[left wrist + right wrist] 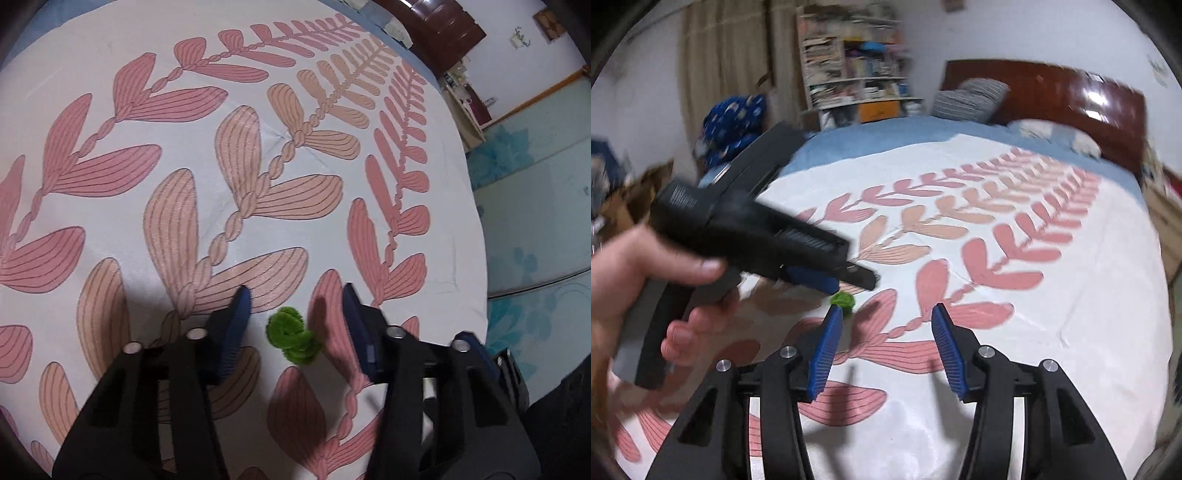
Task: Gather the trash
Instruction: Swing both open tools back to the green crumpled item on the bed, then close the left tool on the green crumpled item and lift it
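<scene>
I set my left claw (295, 314) astride the green fuzzy scrap (293, 338) on the bedspread (258, 147), jaws apart, ready to pinch. My right claw (884, 343) waits near, apart and empty.

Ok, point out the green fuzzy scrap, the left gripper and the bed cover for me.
green fuzzy scrap (293, 338), left wrist view, middle of the curled bundle.
left gripper (297, 295), left wrist view, midway between its blue fingertips.
bed cover (240, 55), left wrist view, a bare white patch between leaf prints.
</scene>
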